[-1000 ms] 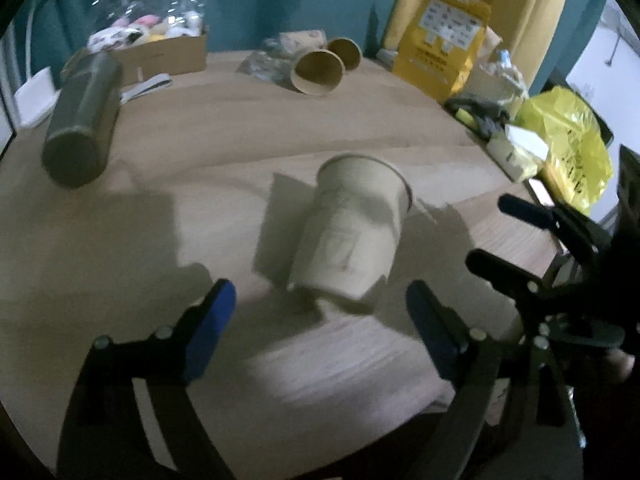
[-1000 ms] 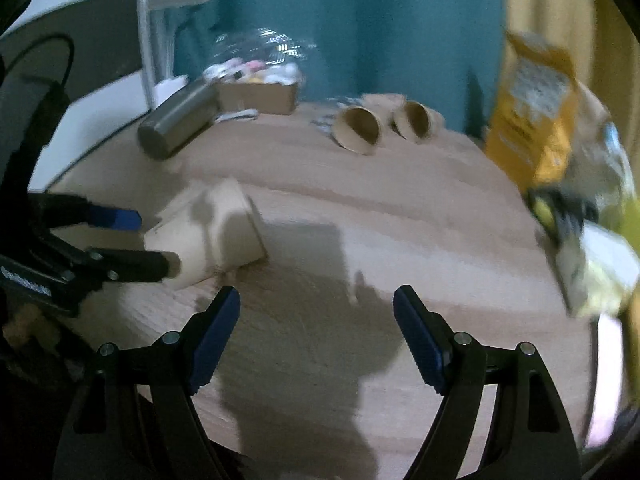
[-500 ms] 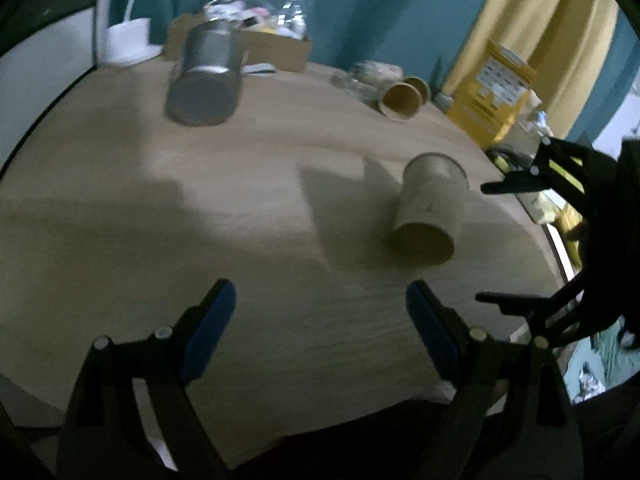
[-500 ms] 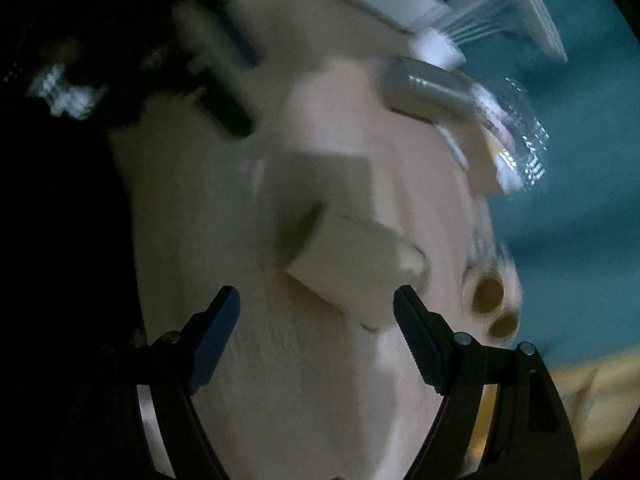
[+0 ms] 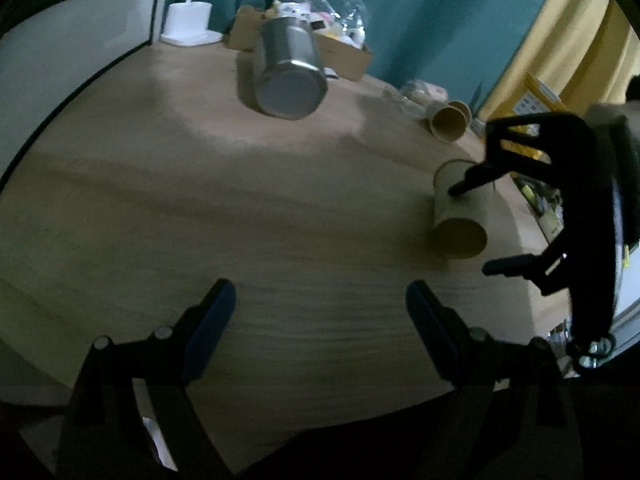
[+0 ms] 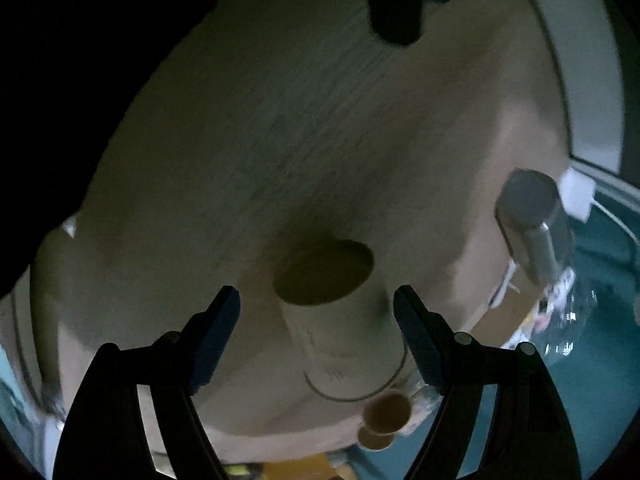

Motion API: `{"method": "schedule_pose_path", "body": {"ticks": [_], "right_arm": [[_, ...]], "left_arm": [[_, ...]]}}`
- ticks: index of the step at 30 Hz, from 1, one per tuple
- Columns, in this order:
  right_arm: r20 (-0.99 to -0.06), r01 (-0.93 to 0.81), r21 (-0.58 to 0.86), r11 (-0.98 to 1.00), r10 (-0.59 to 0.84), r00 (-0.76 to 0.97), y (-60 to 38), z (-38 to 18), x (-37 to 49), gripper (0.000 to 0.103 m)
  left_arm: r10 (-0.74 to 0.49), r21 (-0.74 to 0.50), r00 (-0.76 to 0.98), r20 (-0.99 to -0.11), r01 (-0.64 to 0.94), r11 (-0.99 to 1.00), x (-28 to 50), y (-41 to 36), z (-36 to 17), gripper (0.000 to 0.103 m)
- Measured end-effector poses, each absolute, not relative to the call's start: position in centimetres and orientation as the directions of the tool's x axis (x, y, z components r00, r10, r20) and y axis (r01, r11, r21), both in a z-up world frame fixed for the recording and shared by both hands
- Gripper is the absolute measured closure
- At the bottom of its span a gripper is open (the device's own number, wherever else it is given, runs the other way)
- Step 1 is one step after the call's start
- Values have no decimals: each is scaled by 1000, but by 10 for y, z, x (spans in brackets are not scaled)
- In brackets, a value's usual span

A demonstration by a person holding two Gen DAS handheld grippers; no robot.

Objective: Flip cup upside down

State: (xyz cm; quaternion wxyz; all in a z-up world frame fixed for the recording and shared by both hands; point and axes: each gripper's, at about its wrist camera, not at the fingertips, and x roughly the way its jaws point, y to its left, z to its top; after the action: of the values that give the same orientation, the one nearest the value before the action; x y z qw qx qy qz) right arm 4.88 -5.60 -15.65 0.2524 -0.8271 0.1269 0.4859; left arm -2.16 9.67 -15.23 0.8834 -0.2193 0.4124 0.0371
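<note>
Left wrist view: round pale wooden counter (image 5: 248, 208) carries a beige paper cup (image 5: 460, 220) lying on its side near the right edge. Right gripper (image 6: 316, 320) brackets it, fingers (image 6: 218, 328) apart, untouching. Left gripper (image 5: 320, 320) hovers apart, empty

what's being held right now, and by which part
Nothing. The right gripper is open, its fingers straddling the paper cup lying on the table without clamping it. The left gripper is open and empty.
</note>
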Motion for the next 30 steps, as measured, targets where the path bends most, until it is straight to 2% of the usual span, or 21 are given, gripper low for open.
{"method": "schedule_pose_path", "body": {"ticks": [2, 3, 4, 8, 11, 14, 18, 21, 23, 26, 30], "right_arm": [[-871, -441, -268, -857, 19, 491, -51, -161, 58, 24], [-870, -442, -266, -856, 16, 492, -47, -163, 61, 35], [-872, -456, -252, -853, -4, 489, -43, -164, 67, 37], [-880, -495, -246, -833, -21, 474, -40, -160, 76, 38], [-884, -546, -300, -782, 13, 468, -40, -149, 84, 38], [-890, -654, -389, -649, 82, 448, -40, -124, 99, 38], [-886, -832, -458, -314, 232, 400, -51, -88, 124, 38], [-836, -903, -429, 21, 369, 406, -76, -71, 139, 38], [-787, -900, -356, 253, 438, 434, -95, -64, 145, 38], [-676, -829, -141, 541, 559, 479, -128, -59, 137, 38], [-555, -705, 34, 708, 600, 576, -157, -73, 121, 38]], "left_arm": [[-111, -359, 657, -746, -256, 897, -23, 101, -153, 15], [-110, -361, 656, -746, -260, 896, -23, 103, -154, 15], [-109, -362, 656, -747, -265, 894, -21, 103, -154, 15], [-110, -365, 656, -747, -266, 892, -19, 106, -154, 15], [-114, -360, 664, -739, -247, 900, -15, 103, -147, 15], [-116, -348, 680, -724, -216, 912, -11, 96, -135, 15], [-118, -333, 693, -712, -185, 925, -5, 87, -124, 15], [-122, -323, 708, -696, -156, 933, 2, 75, -117, 14], [-126, -318, 715, -688, -140, 938, 7, 70, -113, 14], [-119, -299, 729, -674, -122, 947, 16, 61, -109, 14], [-112, -281, 748, -654, -102, 954, 26, 49, -104, 15]]}}
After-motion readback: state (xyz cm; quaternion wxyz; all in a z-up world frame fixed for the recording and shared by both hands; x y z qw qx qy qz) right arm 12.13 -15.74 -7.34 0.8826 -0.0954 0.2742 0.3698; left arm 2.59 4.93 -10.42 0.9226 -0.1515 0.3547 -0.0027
